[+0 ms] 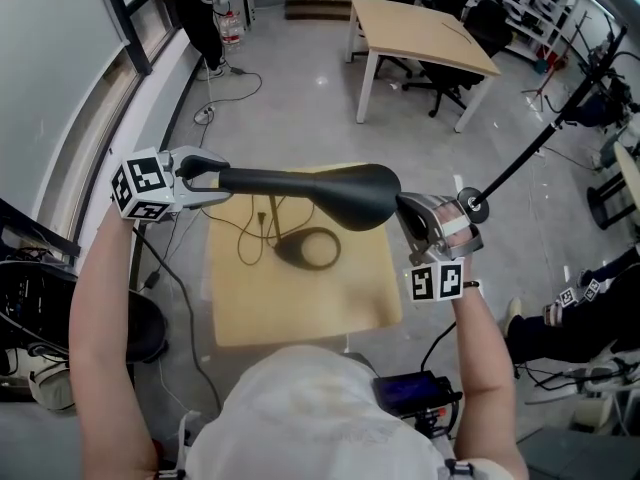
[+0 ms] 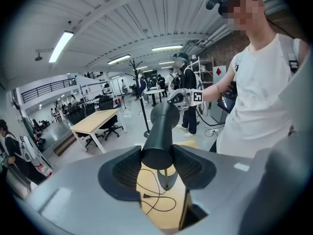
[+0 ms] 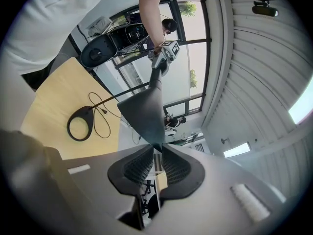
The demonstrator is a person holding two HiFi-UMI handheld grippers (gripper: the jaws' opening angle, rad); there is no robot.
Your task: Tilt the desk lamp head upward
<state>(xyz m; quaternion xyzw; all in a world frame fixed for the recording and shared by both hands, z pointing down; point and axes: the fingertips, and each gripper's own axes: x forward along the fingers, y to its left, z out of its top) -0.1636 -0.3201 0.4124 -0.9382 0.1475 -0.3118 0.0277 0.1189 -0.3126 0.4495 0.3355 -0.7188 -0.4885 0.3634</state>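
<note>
The black desk lamp's long head (image 1: 300,183) lies about level above a small wooden table (image 1: 250,308). My left gripper (image 1: 212,180) is shut on the head's narrow round end, whose tube (image 2: 161,131) sits pressed between both pads. My right gripper (image 1: 410,218) is shut on the wide flared end, its pads pinching the thin edge (image 3: 146,116). The lamp's ring base (image 1: 308,249) rests on the table with its cord (image 1: 255,230) looped beside it. In the right gripper view the base (image 3: 80,123) lies at the left and the left gripper (image 3: 161,55) at the head's far end.
A larger wooden desk (image 1: 420,33) with an office chair (image 1: 450,83) stands at the back. A black pole stand (image 1: 530,153) slants at the right. A black chair (image 1: 140,328) and floor cables lie left of the table. People stand in the room's background.
</note>
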